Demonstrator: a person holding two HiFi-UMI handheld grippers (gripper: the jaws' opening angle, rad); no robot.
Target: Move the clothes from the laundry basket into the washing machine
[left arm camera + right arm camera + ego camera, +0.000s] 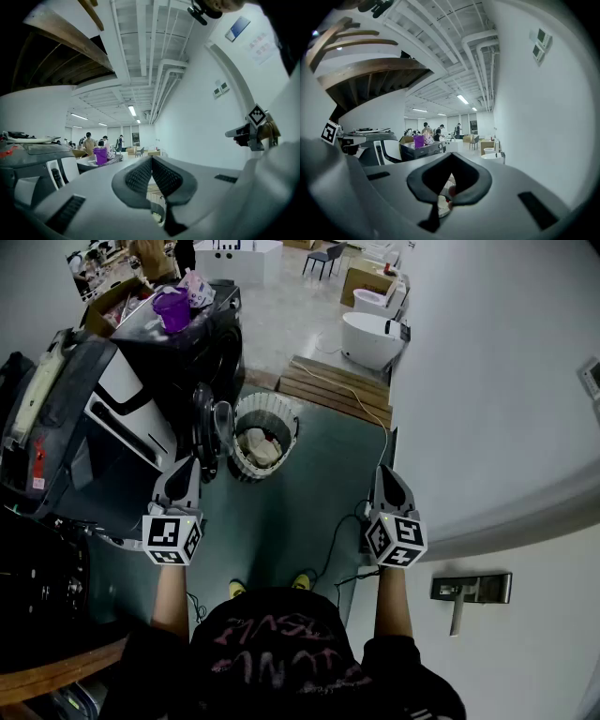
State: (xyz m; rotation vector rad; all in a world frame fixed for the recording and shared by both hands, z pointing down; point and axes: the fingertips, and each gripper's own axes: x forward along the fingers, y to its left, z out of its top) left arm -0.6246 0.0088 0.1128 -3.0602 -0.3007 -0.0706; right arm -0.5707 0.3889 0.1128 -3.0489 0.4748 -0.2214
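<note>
Head view: pallet (339,385) beyond laundry basket (246,463)

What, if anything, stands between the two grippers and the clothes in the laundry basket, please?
Nothing visible does. The clothes lie uncovered in the open-topped basket, and only floor separates it from the left gripper and right gripper, both shut and empty.

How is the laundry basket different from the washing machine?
The laundry basket is white and ribbed; the washing machine is dark. The basket is low and open on top, with clothes inside; the machine is taller, with a purple cup on top. Both stand on the floor, side by side.
</note>
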